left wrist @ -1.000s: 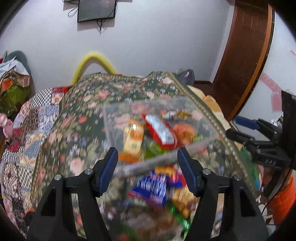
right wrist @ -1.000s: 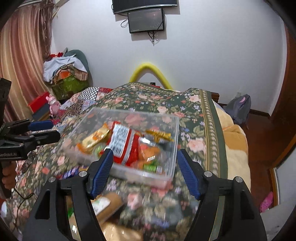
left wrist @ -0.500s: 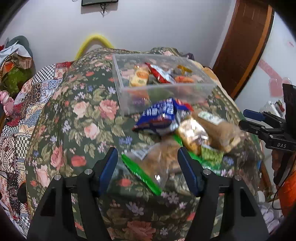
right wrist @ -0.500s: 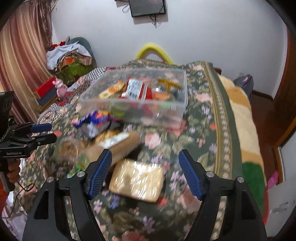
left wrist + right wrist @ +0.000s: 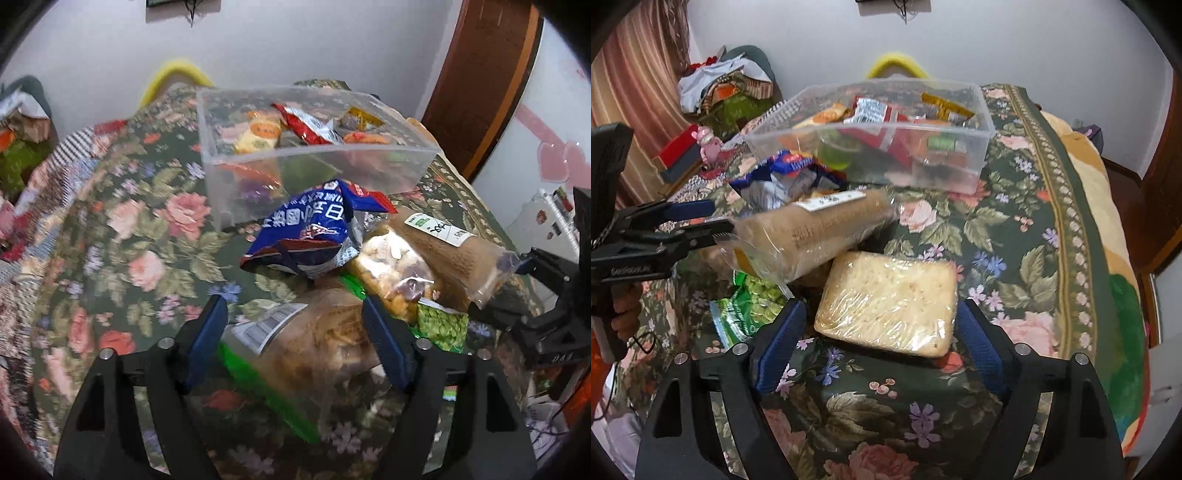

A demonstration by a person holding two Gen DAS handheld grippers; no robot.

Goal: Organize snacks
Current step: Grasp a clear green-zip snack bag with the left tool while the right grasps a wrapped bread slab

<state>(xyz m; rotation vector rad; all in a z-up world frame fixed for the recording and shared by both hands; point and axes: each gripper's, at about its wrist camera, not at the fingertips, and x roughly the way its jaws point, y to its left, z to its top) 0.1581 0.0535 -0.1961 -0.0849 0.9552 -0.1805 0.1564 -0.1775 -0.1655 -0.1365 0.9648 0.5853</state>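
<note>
I had both grippers spread wide and holding nothing. In the right wrist view, the right gripper (image 5: 879,343) sat directly over the near edge of the wrapped cracker block (image 5: 888,304), which lay flat on the floral surface (image 5: 1015,236) at 12 o'clock from the fingertips, just ahead and between the two blue pads (image 5: 781,341). Its long axis ran from 9 to 3 o'clock, across the gripper opening, so the block nearly filled the span between the jaws; I judged a straight forward and downward advance would seat it. The clear plastic bin (image 5: 979,122), already holding several packets, stood farther out at 12 o'clock, well apart from the block. The long brown biscuit sleeve (image 5: 812,232) lay at 11 o'clock, its axis running from 8 to 2 o'clock, one end resting against the pile. In the left wrist view, the left gripper (image 5: 295,339) hovered over a clear bag of brown snacks (image 5: 325,339) at 12 o'clock, with the blue foil packet (image 5: 314,232) beyond it. I judged the right gripper nearer to the cracker block and the left nearer to the bag.
</note>
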